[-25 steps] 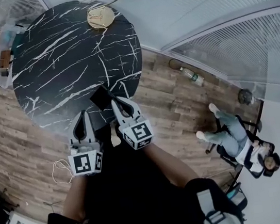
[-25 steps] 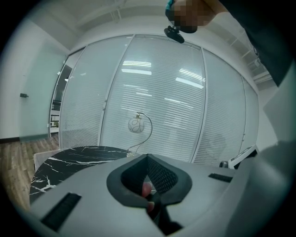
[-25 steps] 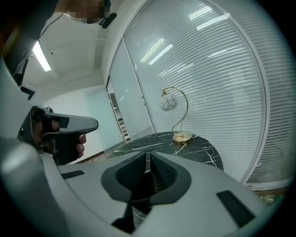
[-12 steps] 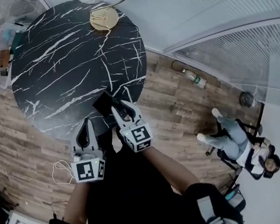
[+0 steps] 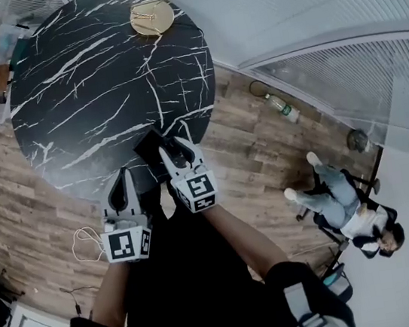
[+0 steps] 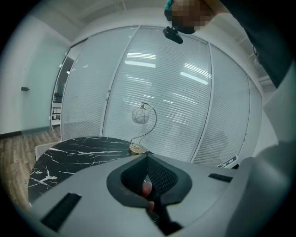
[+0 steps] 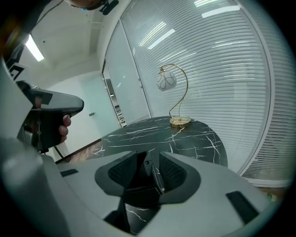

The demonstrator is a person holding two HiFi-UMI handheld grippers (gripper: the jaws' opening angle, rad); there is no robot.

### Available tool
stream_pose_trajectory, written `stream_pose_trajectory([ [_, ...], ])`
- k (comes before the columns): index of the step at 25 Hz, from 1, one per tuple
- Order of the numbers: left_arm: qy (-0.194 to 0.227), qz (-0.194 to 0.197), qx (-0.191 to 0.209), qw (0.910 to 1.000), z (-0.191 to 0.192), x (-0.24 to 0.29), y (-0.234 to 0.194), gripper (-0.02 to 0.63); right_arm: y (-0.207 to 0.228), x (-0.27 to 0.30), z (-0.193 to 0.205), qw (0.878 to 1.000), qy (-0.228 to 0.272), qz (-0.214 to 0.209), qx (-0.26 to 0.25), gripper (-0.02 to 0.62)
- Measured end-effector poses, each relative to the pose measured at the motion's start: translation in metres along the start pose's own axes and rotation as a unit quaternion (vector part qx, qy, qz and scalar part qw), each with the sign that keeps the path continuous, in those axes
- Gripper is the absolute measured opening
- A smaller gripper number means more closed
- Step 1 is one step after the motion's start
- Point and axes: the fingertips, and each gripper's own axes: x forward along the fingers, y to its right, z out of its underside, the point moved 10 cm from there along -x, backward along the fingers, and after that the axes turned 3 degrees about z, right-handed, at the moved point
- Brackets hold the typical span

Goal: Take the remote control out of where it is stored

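Since the earlier frame, the jaws of the right gripper (image 5: 177, 149) have been taken from tight to wide, and they are opening at this moment. The remote control (image 5: 150, 143) is seen between them, but it is not pressed by the pads. It rests on the black counter (image 5: 85, 78), close to the near edge. No storage place is shown.

The step in hand is judged to be the letting go. It would be done well if the jaws were kept wide and drawn straight back toward the near edge, so that the remote control is not caught by a pad and dragged off the counter. A small lift first would help.

The left gripper (image 5: 121, 183) is held just beside the right one, over the near edge, with its jaws together and nothing gripped. Compared with before, the remote control has hardly been moved, and the lamp (image 5: 150, 16) at the far edge is seen a little higher in the head view.
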Motion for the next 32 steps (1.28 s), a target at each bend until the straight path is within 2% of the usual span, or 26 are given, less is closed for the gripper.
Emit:
stream_pose_trajectory([
  [16,-0.01,-0.006,-0.01,0.9999,0.005,0.009,-0.01,-0.003,0.0,0.021,0.007,1.0,-0.028,-0.013,-0.005,0.133],
  [32,-0.011,-0.012,-0.021,0.9997,0.01,0.009,-0.017,-0.003,-0.004,0.028,0.01,0.999,-0.04,-0.001,-0.034,0.13],
])
